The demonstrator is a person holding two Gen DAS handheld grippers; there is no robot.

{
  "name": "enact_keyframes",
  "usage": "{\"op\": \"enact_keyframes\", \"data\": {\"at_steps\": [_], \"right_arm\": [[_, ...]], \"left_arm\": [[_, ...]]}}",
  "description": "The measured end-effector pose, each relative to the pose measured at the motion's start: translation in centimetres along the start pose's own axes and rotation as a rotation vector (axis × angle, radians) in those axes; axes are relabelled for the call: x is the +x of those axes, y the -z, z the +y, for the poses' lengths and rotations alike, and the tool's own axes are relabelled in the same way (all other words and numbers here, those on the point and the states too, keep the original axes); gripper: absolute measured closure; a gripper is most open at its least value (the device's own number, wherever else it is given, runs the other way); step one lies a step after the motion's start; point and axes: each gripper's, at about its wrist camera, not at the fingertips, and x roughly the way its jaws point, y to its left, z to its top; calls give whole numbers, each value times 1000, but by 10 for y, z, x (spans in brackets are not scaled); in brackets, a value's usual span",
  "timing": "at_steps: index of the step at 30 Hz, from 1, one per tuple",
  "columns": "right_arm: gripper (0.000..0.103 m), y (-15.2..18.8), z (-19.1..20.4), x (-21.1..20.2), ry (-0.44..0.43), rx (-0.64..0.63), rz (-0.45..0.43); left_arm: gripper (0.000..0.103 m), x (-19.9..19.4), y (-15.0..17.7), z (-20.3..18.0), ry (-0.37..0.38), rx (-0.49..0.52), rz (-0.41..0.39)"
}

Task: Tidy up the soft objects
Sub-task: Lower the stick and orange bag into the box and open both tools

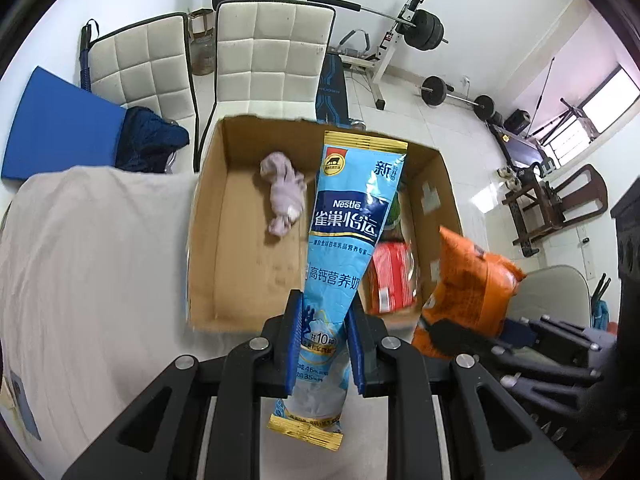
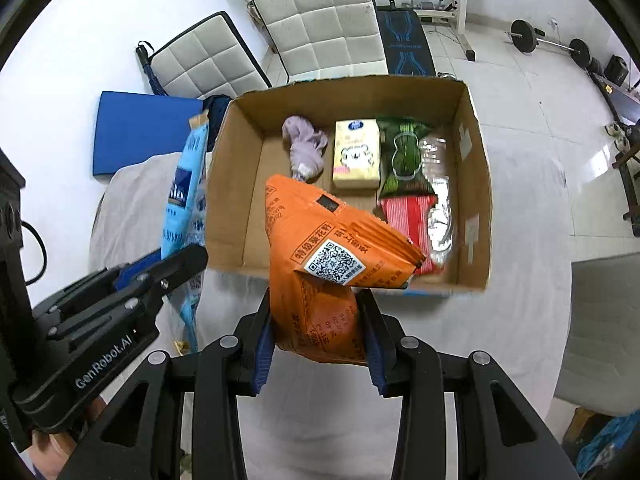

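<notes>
Two soft packs held above the bench, one per tool. Light-blue Nestle milk powder sachet (image 1: 344, 240) clamped near its lower end between the blue pads of the left tongs (image 1: 323, 344), standing upright over the near wall of the cardboard box (image 1: 208, 240). Orange snack bag (image 2: 320, 264) pinched at its bottom by the right tongs (image 2: 318, 344), tilted forward over the box's near edge. Inside the box: crumpled lilac cloth (image 2: 304, 148) toward the far left, yellow tissue pack (image 2: 356, 154) beside it, green snack packet (image 2: 405, 158) next along, red packet (image 2: 408, 218) nearer, clear crinkled plastic (image 2: 440, 220) against the right wall. Box resting on a bench with a pale cloth cover (image 1: 100, 260). Beyond, two white quilted chairs (image 1: 272, 52), blue mat (image 1: 60, 124), barbell rack (image 1: 404, 28) on tiled floor.
</notes>
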Motion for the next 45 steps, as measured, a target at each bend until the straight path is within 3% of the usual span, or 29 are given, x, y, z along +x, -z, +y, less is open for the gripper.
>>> {"op": "enact_keyframes", "data": {"at_steps": [9,20,30,33,36,38,40,42,44,45], "right_arm": [[62,-42,-2,43,44,-6,50],[62,-60,-20,124,60,11,173],[62,-61,-18,163,54,-22,241],[61,-64,-18,170,48,-17,248],[54,-64,-17,173,55,-19,262],[39,-64,-17,173,62,-23,251],[37,-64,-16,169,75,-29,240],[34,-64,-15,163,83,-27,230],[21,-63,-16,158,91,-25,221],[19,-63,-17,156,90,-23,216]], "left_arm": [[85,40,-44,10,-52,-3,39],[85,124,-37,43,-106,-74,225],[84,146,-40,48,-105,-85,278],[82,146,-41,44,-150,-77,294],[76,145,-43,38,-169,-57,299],[69,140,-44,35,-177,-46,285],[64,135,-44,33,-188,-41,276],[56,129,-45,33,-199,-40,261],[38,123,-46,33,-207,-40,245],[34,119,-46,34,-210,-44,237]]}}
